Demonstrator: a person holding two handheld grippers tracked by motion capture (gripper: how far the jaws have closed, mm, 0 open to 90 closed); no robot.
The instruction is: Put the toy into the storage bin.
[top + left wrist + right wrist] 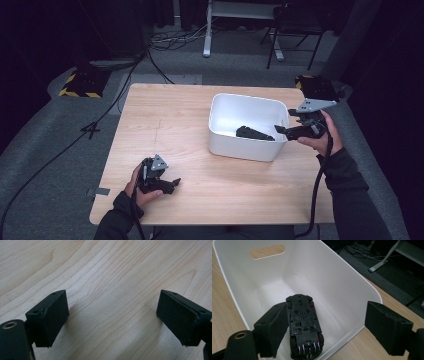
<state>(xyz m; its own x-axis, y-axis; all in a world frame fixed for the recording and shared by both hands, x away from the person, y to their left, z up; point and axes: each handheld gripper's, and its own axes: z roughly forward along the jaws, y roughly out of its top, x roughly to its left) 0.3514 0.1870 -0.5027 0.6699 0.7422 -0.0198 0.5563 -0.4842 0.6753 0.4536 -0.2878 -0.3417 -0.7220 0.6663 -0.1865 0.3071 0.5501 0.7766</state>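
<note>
A black toy car [304, 332] lies underside up inside the white bin [317, 272], its nose toward the near wall. In the high view the car [254, 133] rests along the bin's [240, 149] front right side. My right gripper [281, 131] hangs over the bin's right rim. Its jaws [325, 315] stand apart, open: the left pad is beside the car, the right pad outside the bin wall. My left gripper [175, 184] rests low over the wooden table [165, 125] near the front left, open [112, 305], with bare wood between its pads.
The bin has an oval handle slot [267, 251] in its far wall. Beyond the table are floor cables [165, 40], a white desk leg [207, 30], a dark chair [295, 25] and a black-and-yellow striped base [80, 82].
</note>
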